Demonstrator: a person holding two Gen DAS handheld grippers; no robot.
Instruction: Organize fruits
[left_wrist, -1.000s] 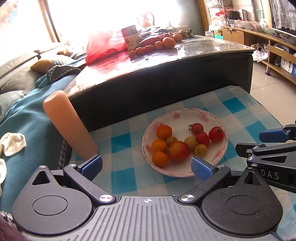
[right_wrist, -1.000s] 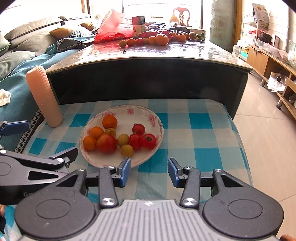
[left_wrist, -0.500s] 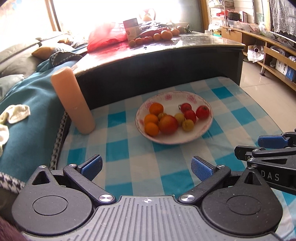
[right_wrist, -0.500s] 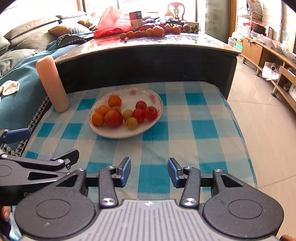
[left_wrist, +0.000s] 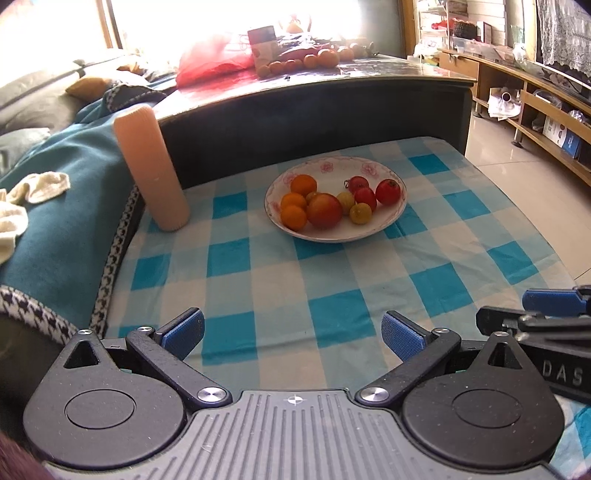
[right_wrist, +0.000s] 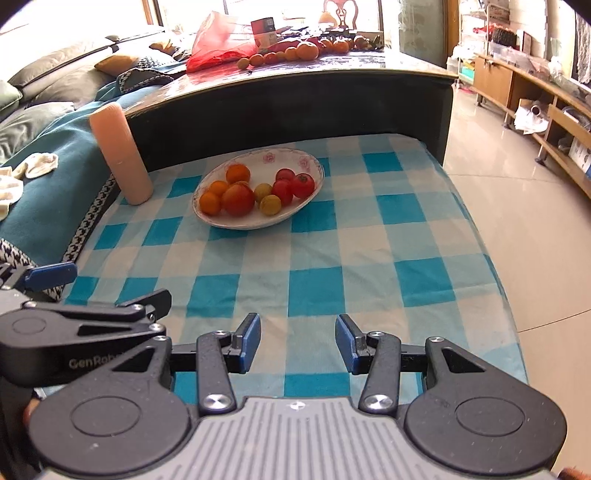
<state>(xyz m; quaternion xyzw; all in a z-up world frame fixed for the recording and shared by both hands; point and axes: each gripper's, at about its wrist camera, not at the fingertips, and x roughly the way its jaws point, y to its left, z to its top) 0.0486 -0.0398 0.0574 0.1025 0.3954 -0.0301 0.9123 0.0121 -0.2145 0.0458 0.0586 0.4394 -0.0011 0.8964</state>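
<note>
Both my claws hang empty, fingers spread apart: left claw (left_wrist: 291, 332), right claw (right_wrist: 298, 341), over the checked cloth (left_wrist: 332, 280). Well ahead, a flowered plate (left_wrist: 391, 218) holds oranges (left_wrist: 293, 217), tomatoes (left_wrist: 388, 191) and one big red fruit (left_wrist: 324, 209). A peach tube (left_wrist: 151, 166) stands left, against the dark table (left_wrist: 332, 110).
</note>
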